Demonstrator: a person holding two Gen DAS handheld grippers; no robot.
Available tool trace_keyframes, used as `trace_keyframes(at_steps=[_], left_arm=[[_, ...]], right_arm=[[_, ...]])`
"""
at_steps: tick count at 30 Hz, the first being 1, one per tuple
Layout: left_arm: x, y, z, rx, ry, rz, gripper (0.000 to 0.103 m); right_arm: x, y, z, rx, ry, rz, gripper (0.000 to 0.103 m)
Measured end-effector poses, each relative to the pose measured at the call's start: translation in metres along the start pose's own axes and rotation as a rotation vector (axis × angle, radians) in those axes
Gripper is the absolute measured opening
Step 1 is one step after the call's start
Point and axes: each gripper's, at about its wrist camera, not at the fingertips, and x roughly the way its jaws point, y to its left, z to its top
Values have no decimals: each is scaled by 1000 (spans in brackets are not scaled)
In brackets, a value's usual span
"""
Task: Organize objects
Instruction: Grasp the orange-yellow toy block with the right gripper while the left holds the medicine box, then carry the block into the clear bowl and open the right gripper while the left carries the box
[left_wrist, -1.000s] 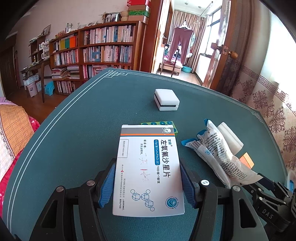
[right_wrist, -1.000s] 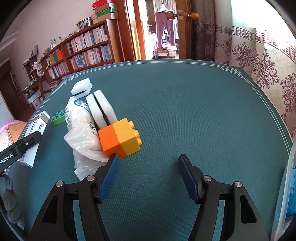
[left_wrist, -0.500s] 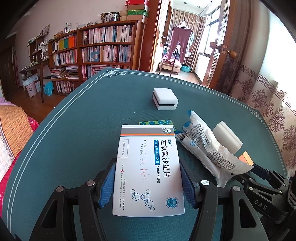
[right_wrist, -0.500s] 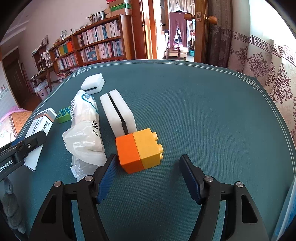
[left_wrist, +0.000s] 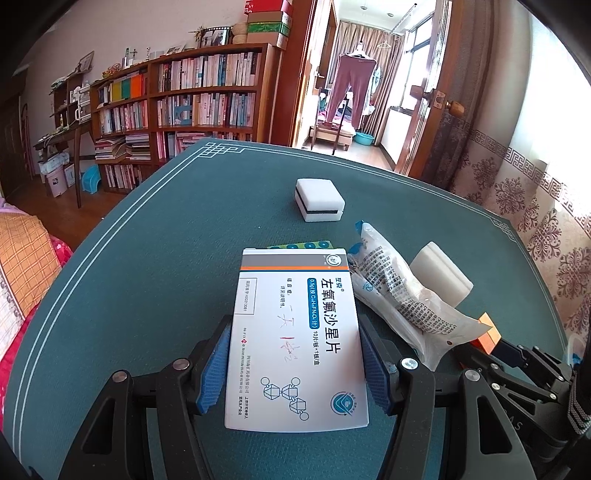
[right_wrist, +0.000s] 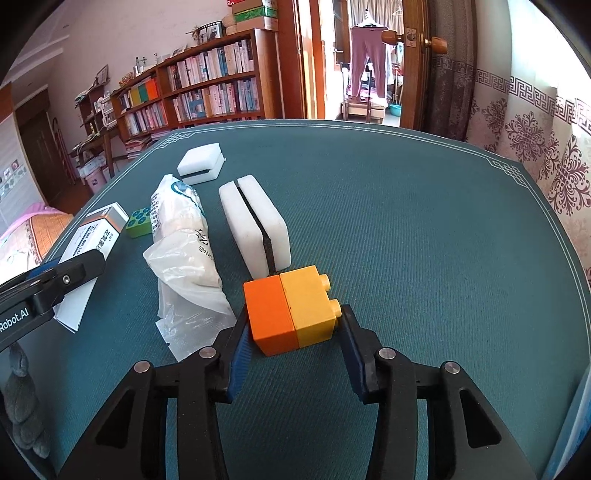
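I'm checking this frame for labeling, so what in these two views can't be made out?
- Green dotted block: left wrist view, mostly hidden behind the medicine box.
- Orange-yellow brick: left wrist view, only a corner shows past the plastic bag.
- Right gripper: right wrist view, pad contact with the brick unclear.

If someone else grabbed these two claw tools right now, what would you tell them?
Left gripper: jaws shut on the medicine box, which looks lifted off the green table.
Right gripper: jaws astride the orange-yellow block, closing; a firm grip cannot be confirmed.
On the table: swab bag, two white sponges and a small green tile.
Nothing looks sorted yet; every item has yet to be placed.
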Motion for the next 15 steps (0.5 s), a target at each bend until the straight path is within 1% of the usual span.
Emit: trace_keyframes(at_steps=[9, 15], left_arm=[[-9, -12, -2, 34, -19, -33, 66], [-16, -25, -5, 71, -33, -63, 66]], right_arm=[[-29, -8, -30, 39, -4, 13, 45], [-60, -16, -45, 69, -29, 21, 45]])
